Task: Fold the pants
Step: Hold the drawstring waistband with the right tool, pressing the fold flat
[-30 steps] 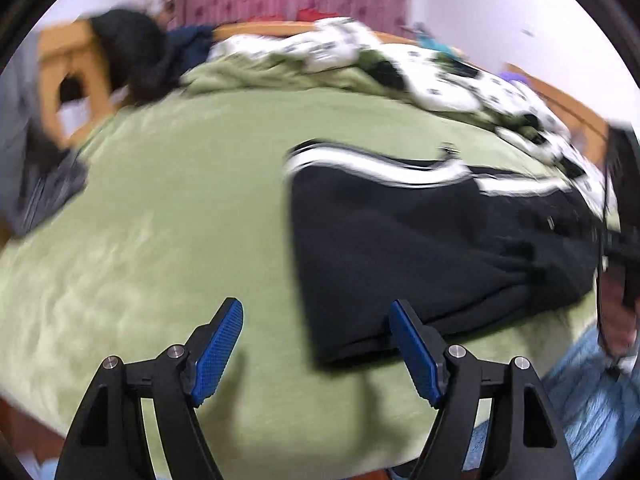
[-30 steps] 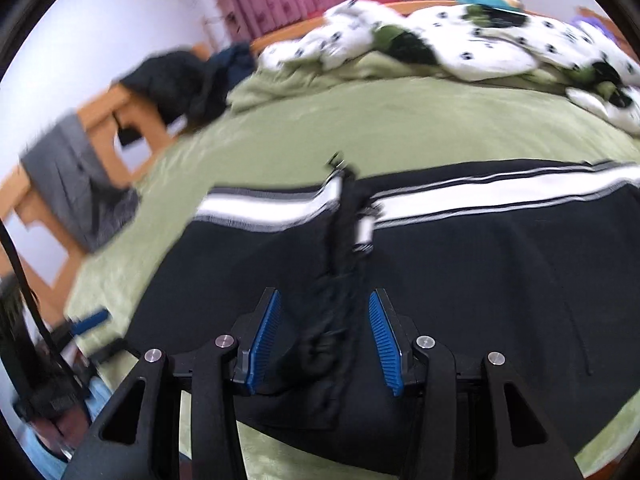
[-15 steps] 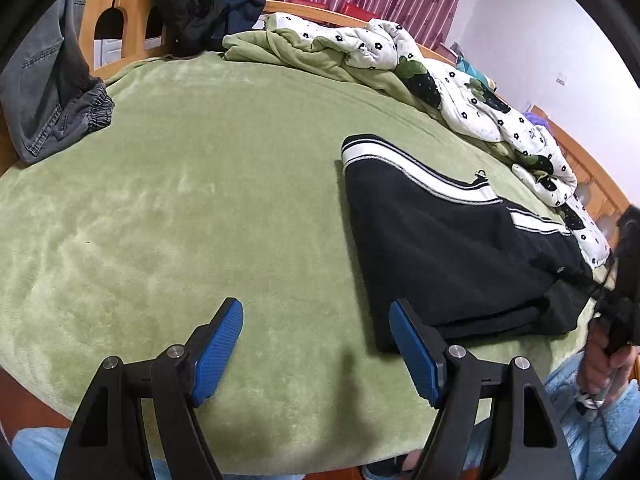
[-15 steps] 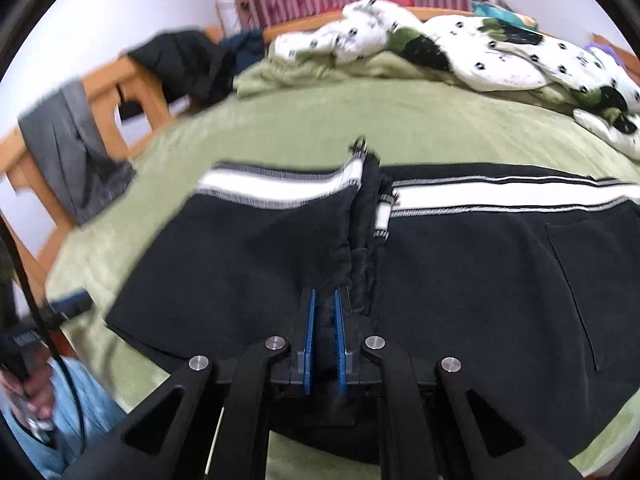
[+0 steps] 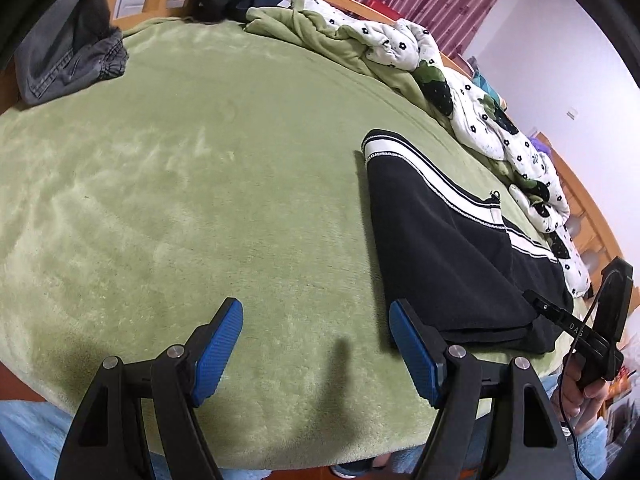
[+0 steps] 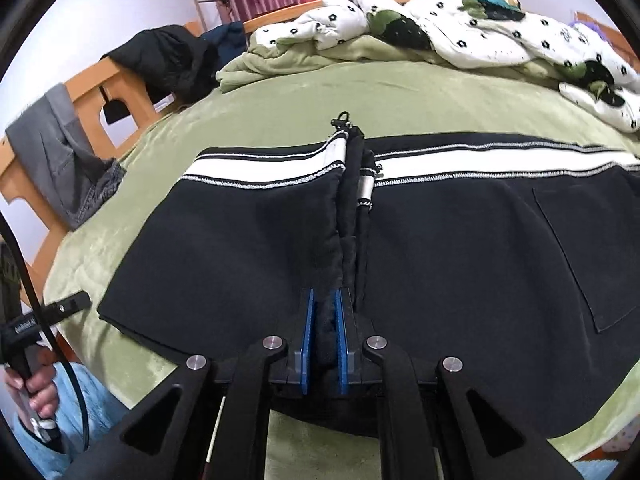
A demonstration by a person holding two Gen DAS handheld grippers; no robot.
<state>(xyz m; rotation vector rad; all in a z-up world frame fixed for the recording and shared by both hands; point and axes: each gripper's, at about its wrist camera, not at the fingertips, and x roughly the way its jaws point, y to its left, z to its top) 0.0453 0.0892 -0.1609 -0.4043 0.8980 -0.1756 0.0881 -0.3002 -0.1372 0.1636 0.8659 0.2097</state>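
1. On the green bed (image 5: 192,184), in the left wrist view, one pair of black pants (image 5: 448,256) with a white side stripe lies to the right. The left gripper (image 5: 316,340) hangs open over bare blanket, holding nothing. One grey garment (image 5: 68,60) drapes over the bed frame.
2. In the right wrist view, the right gripper (image 6: 325,326) has just closed and pinches a ridge of the pants (image 6: 248,248). One spotted quilt (image 6: 460,32) is bunched along the far edge.

Matt black cloth pants with white woven stripes (image 6: 248,248) lie on a plushy, faintly sheened green fleece blanket (image 5: 180,200); ribbed blue pads (image 5: 218,346).
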